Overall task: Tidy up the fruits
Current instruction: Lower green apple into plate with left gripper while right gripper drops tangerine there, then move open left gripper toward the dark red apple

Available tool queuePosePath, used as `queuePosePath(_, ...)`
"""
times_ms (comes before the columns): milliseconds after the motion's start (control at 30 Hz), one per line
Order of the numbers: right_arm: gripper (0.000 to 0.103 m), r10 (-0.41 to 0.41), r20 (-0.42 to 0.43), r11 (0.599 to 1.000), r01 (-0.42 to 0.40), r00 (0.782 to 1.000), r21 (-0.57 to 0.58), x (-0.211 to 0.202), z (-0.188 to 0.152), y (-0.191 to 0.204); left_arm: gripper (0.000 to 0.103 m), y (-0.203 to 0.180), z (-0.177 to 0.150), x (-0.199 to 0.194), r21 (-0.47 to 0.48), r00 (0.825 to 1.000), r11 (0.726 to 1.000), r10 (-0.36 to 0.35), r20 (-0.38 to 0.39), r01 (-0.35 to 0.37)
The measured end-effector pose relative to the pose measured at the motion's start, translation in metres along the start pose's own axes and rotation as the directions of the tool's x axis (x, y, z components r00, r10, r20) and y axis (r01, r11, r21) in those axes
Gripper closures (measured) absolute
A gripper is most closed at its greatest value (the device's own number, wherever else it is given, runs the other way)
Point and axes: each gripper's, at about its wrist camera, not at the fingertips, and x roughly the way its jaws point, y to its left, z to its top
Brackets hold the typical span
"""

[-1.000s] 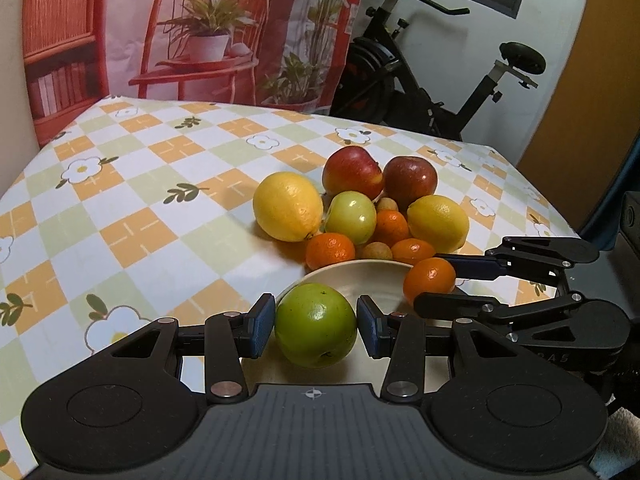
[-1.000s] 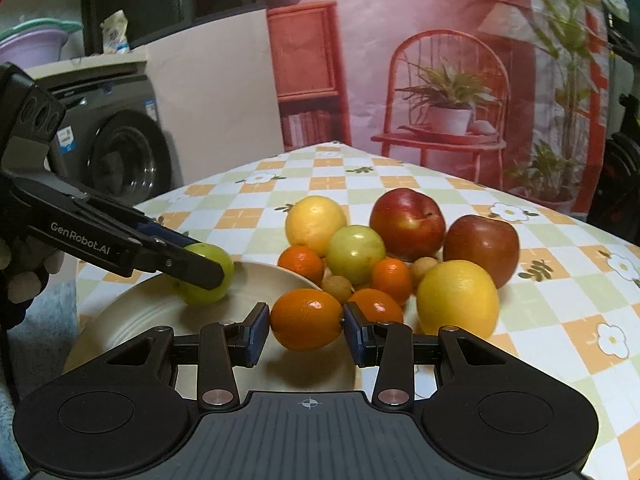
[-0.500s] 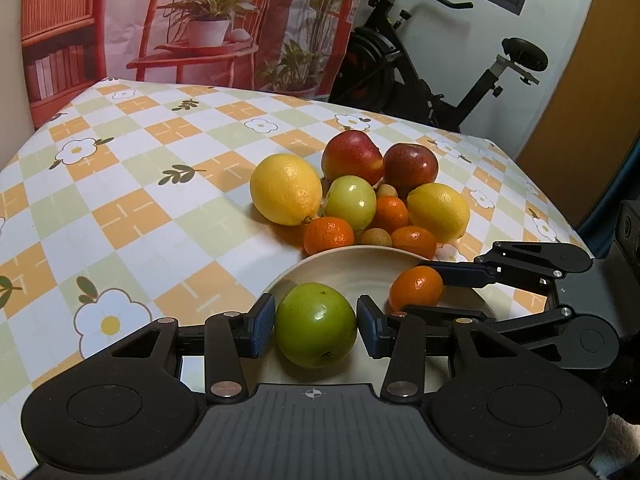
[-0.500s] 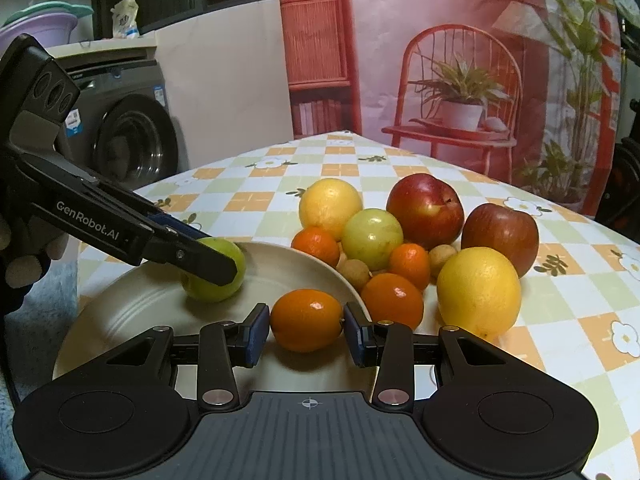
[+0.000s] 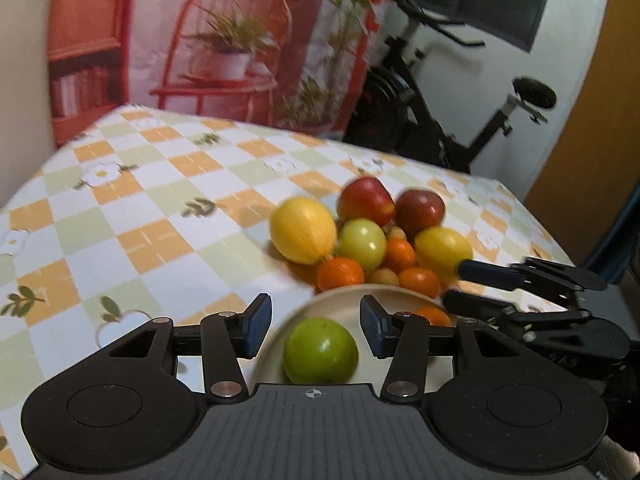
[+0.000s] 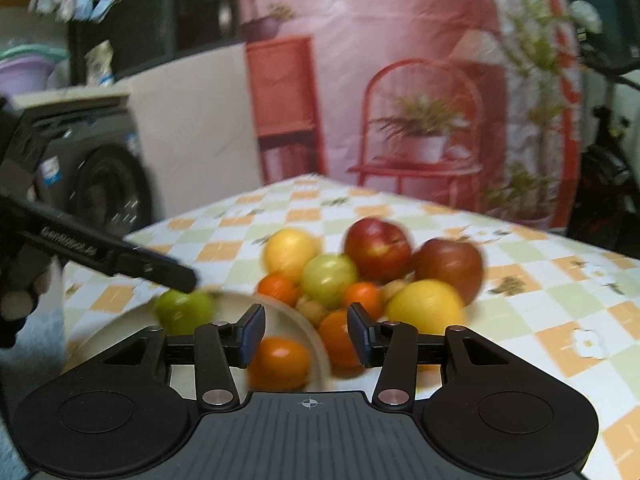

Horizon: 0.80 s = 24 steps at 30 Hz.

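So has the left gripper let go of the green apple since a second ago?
Yes. The left gripper has opened and lifted; the green apple sits free on the plate.

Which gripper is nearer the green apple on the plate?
Left. The left gripper stands open right over the green apple; the right gripper stands open beside it, above the orange.

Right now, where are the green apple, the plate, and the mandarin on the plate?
green apple (image 5: 321, 351), left wrist view, front face.
plate (image 5: 352, 300), left wrist view, bare inner wall.
mandarin (image 6: 280, 362), right wrist view, its middle.
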Motion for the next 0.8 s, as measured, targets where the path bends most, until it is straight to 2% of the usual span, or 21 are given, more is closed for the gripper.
queuePosePath(133,0.06,-0.089,0.044,0.995,0.086,0.995,0.055,-0.008,-0.001,-0.019,0.052,0.004,0.002,-0.006,-0.029,0.997,0.998,0.053,0.061,-0.052)
queuePosePath(300,0.06,-0.161,0.044,0.977,0.153,0.986,0.148,-0.012,-0.012,-0.042,0.051,0.005,0.004,-0.01,-0.034,0.991,0.995,0.094,0.094,-0.091)
queuePosePath(567,0.055,-0.209,0.037,0.96,0.198,0.977,0.198,-0.012,-0.018,-0.051,0.051,0.007,-0.004,-0.007,-0.043,0.986,0.99,0.141,0.088,-0.137)
queuePosePath(800,0.052,-0.214,0.035,0.957,0.203,0.976,0.206,-0.012,-0.019,-0.052,0.051,0.008,-0.011,-0.005,-0.055,0.984,0.986,0.16,0.079,-0.156)
